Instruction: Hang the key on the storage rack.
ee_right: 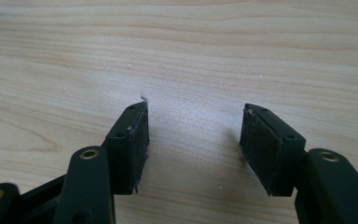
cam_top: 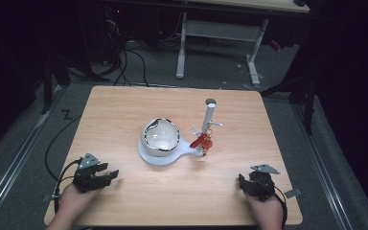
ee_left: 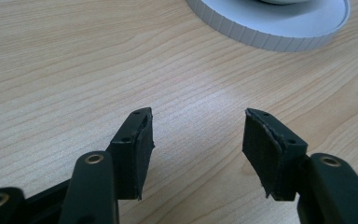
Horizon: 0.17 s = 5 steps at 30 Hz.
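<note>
A: While both grippers rest near the table's [cam_top: 124, 105] front edge, where is the stand [cam_top: 163, 157]?

B: At the table's middle — a white base bearing a bowl [cam_top: 160, 136], its neck running right to an upright post [cam_top: 209, 119] with a red piece [cam_top: 202, 142] at its foot.

A: Anything between?

B: Bare wood. The left gripper [cam_top: 106, 175] angles toward the base, the right gripper [cam_top: 242, 182] points up-left; both have jaws apart, holding nothing.

One white stand [cam_top: 164, 156], one bowl [cam_top: 160, 137] (on its base), one red clip [cam_top: 202, 141], two grippers
</note>
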Available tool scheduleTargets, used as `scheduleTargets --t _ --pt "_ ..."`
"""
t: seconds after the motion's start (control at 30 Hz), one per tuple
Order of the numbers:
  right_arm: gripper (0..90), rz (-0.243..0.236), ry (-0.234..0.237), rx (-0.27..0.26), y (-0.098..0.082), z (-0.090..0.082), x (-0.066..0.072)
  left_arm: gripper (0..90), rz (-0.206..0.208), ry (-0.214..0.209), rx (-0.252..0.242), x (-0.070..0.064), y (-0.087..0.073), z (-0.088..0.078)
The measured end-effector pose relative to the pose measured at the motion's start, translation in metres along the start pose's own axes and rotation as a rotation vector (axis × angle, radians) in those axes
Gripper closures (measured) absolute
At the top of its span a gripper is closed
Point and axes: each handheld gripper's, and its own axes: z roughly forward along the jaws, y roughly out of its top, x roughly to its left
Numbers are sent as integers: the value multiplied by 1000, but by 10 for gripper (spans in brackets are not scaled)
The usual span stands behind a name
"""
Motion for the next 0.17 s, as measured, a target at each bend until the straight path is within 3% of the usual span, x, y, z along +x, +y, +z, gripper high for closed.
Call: scheduleTargets --t 0.03,0.17 --pt "419 28 7 0 0 1 -2 433 -2 -2 -1 0 0 0" --pt "400 17 -2 -14 -1 2 0 433 -6 -7 2 1 -1 1"
